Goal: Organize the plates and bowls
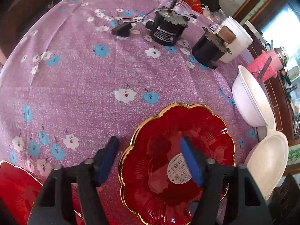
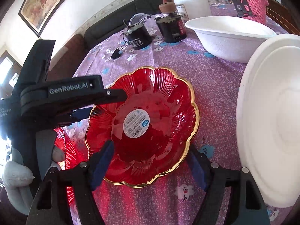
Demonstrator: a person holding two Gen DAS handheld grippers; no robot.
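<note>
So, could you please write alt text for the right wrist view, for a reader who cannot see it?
A red glass bowl with a gold scalloped rim sits on a purple flowered tablecloth, between the open fingers of the right gripper. The left gripper reaches over its left rim; white bowls stand to the right.

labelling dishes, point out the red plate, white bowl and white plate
red plate (image 2: 159,93): right wrist view, ribbed inner wall
white bowl (image 2: 225,45): right wrist view, outer side
white plate (image 2: 262,131): right wrist view, underside
</note>
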